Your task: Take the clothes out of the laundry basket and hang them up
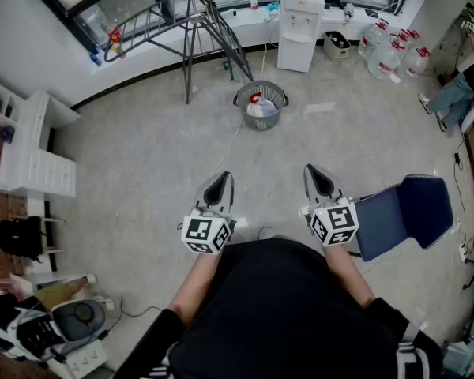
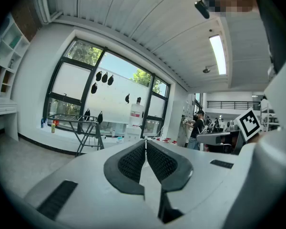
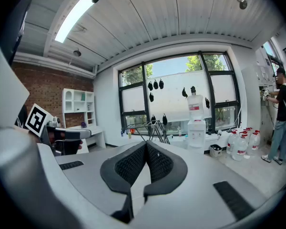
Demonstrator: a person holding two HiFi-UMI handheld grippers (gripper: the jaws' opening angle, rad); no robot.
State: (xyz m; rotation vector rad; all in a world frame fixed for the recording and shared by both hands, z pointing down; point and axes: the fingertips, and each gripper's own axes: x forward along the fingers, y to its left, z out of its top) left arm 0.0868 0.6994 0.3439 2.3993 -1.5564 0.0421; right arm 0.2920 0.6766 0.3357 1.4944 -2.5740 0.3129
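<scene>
On the left gripper [image 1: 222,178] the fingers [image 2: 132,162] are pressing flat together with nothing between them. On the right gripper [image 1: 314,172] the fingers [image 3: 129,164] are clenching the same way, empty. Both are hovering side by side on the near side of the laundry basket [image 1: 242,101], well apart from it, with their tips pointing roughly toward it.

Open grey floor [image 1: 142,172] is stretching from them to the basket, crossed only by a thin white cable [image 1: 230,142] running out from the basket's near side. A blue chair [image 1: 403,212] is crowding the space to the near right of the basket, just beside the right gripper. A white shelf unit [image 1: 31,144] is standing far to the basket's left.

The basket is standing upright with its round mouth facing up. The clothes [image 1: 261,107] are lying heaped inside it, red and pale, too small to tell apart.

Beyond the basket a drying rack [image 1: 189,18] is standing by the window. Its flat top is running off to the basket's left, and its upper part is being cut off at the edge.
</scene>
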